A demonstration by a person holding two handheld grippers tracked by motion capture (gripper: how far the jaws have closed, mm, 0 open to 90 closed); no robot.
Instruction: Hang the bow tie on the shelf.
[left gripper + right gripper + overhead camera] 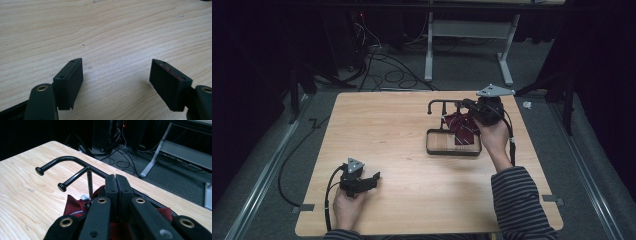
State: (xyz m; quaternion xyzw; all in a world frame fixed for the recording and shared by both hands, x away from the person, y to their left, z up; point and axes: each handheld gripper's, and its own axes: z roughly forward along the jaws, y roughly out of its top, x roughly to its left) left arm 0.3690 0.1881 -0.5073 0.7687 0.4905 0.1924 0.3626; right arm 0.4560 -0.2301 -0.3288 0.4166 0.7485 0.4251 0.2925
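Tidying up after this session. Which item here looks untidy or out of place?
The dark red striped tie is bunched in a crumpled heap, part on the black rack, part trailing into the tray, not hanging neatly. The right claw sits shut beside the rack's bar. The left claw is open above bare table.

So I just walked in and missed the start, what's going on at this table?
A person is working with a handheld gripper in each hand. The right gripper is up at a black metal rack standing in a small tray, jaws closed on a dark red striped tie that drapes from the rack's bar into the tray. The left gripper sits low over the bare wooden table near the person, jaws open, holding nothing.
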